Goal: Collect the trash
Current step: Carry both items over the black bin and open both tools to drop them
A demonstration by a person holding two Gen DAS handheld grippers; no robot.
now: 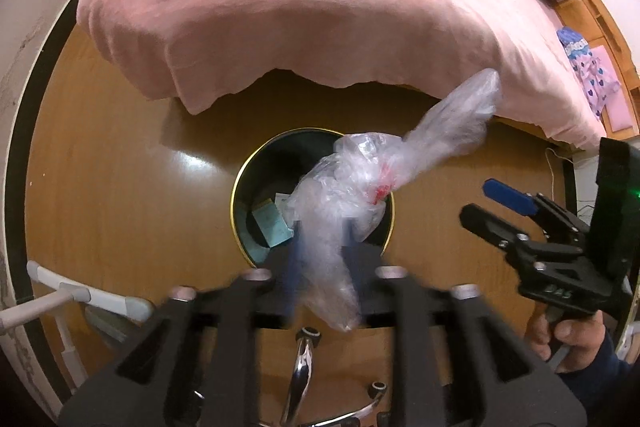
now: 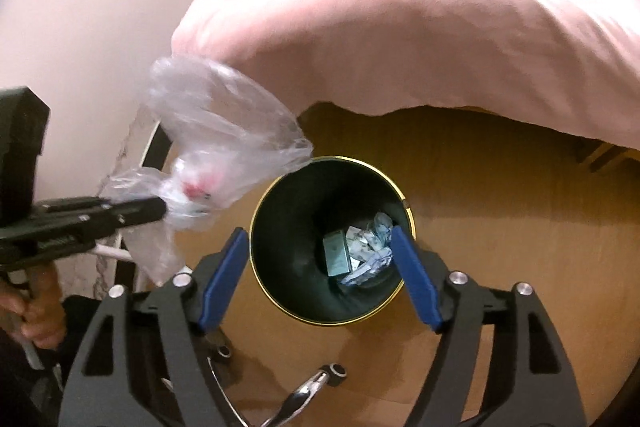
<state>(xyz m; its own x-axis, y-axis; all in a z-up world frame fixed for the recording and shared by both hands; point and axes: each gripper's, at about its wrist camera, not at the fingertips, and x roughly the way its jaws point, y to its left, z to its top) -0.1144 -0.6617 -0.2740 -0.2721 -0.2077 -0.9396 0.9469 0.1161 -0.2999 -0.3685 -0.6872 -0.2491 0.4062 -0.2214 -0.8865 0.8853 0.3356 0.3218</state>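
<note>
Dangling plastic bag [image 1: 352,195] between left gripper [image 1: 320,255] jaws, grip uncertain; bin [image 1: 240,187] at 12 o'clock below; right gripper [image 2: 316,275] released.

I log a clear plastic bag [image 1: 360,187] with a red patch, a dark green bin [image 2: 332,243] rimmed in gold, a pink bedspread [image 1: 300,7], blue gripper pads [image 2: 416,287] and a honey-brown wooden floor [image 1: 120,167].

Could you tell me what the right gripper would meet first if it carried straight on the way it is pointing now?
Most likely the trash bin. The right gripper is open and empty, aimed down at the bin's mouth, so it would probably enter the opening and reach the crumpled paper inside. Depth is hard to judge.
</note>
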